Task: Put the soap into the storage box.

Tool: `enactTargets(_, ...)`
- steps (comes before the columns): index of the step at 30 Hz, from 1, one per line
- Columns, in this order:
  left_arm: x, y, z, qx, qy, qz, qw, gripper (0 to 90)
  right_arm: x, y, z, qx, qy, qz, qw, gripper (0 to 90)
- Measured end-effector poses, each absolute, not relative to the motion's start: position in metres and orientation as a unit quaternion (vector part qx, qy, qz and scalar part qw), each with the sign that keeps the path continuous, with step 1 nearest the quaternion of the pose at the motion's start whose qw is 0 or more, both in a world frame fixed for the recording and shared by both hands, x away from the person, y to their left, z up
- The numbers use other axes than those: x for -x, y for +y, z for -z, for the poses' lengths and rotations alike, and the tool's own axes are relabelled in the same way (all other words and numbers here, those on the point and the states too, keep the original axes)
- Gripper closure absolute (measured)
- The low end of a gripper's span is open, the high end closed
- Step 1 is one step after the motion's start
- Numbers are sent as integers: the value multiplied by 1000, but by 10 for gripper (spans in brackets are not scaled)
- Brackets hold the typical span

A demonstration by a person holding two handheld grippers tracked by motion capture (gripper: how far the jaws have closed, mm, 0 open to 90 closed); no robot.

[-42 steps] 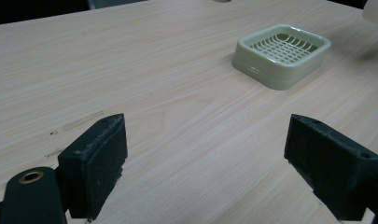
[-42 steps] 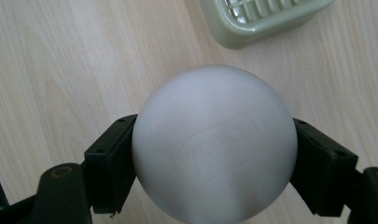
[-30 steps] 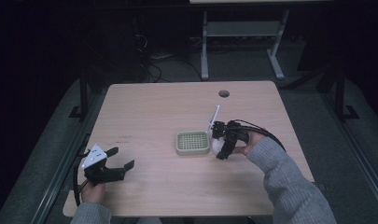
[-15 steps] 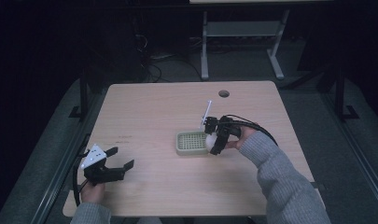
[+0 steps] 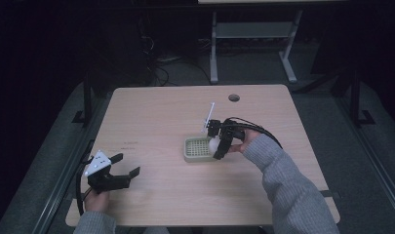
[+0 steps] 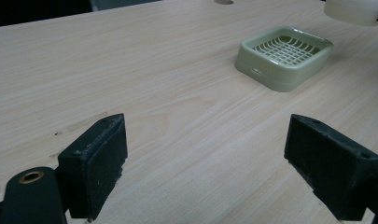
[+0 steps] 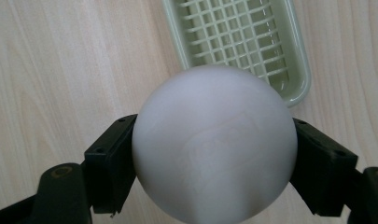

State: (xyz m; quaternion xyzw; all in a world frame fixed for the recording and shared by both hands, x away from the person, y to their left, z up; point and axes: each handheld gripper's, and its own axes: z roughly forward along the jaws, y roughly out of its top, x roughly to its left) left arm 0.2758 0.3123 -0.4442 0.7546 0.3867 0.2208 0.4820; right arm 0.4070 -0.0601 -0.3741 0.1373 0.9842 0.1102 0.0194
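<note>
Pinching a smooth white ball (image 7: 214, 144) across its widest part, the right hand-held gripper (image 5: 219, 141) holds it above the green basket (image 5: 197, 149) mid-tabletop; it looks light, hard and slippery. Left hand-held gripper (image 5: 118, 173) rests spread near the left front corner

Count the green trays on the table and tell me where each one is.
1. The tray sits near the table's middle, just beside the right gripper, which holds a white soap above its edge.
</note>
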Motion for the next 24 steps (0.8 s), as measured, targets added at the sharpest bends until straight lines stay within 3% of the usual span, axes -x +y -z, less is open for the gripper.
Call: enactTargets(24,-276,313,444,-752,388,-225,483,128,-426,-34,373,-124,988,-95,12,231)
